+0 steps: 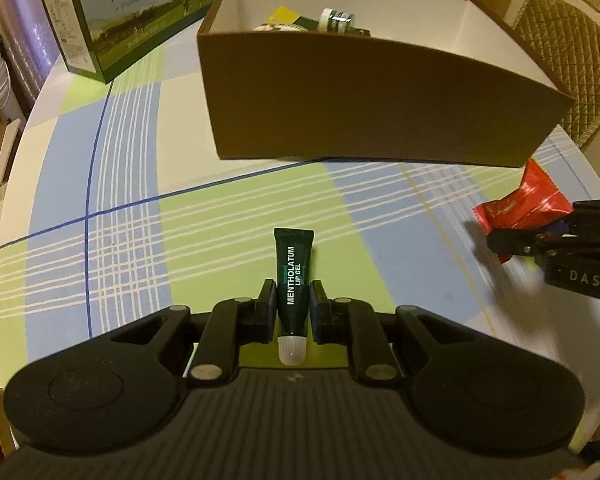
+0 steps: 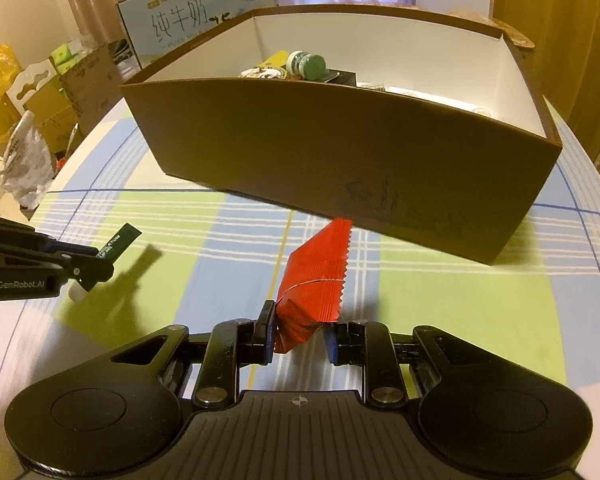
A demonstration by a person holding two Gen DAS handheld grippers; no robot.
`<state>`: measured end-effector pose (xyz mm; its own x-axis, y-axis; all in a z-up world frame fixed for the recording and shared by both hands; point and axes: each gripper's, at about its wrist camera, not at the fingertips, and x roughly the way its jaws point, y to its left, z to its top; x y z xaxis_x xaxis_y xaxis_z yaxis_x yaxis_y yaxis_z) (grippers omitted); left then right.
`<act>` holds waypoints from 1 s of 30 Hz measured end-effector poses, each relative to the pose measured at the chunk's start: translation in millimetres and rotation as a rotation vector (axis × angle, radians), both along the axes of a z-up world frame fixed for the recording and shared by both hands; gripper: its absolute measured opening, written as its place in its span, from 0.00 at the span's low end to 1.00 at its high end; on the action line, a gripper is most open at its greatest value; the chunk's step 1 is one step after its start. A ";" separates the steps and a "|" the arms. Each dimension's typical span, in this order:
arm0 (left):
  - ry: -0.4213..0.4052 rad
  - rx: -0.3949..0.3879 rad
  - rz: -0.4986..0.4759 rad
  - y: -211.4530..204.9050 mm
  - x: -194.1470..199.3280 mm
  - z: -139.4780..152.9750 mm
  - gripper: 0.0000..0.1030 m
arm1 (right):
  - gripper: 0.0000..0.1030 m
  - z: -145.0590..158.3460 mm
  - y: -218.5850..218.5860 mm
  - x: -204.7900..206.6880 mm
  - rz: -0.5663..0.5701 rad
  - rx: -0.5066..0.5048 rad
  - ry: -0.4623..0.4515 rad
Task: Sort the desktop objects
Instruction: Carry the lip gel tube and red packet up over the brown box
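My left gripper is shut on a dark green Mentholatum lip gel tube, white cap towards the camera, held above the checked tablecloth. My right gripper is shut on a red foil snack packet, also lifted off the cloth. Each gripper shows in the other's view: the right one with the red packet, the left one with the tube. A brown cardboard box with white inside stands just beyond both; it holds a green-lidded jar and other small items.
A milk carton case stands at the back left of the table. A quilted chair back is behind the box on the right. Cardboard boxes and bags sit off the table's left edge.
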<state>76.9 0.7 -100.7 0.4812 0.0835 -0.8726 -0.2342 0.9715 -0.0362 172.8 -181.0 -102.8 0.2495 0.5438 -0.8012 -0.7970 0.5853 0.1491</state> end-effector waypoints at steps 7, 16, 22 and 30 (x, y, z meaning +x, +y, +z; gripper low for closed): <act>-0.032 -0.005 -0.012 -10.4 -8.8 13.0 0.13 | 0.21 5.5 -7.0 -7.8 0.008 0.010 -0.002; -0.093 -0.018 -0.030 -23.6 -15.3 36.1 0.13 | 0.21 15.3 -16.3 -15.7 0.013 0.024 -0.009; -0.139 -0.025 -0.049 -32.2 -10.9 51.9 0.13 | 0.21 25.5 -22.2 -14.0 0.006 0.041 -0.028; -0.194 -0.024 -0.076 -41.7 2.5 71.2 0.13 | 0.21 41.4 -29.4 -6.3 0.006 0.068 -0.058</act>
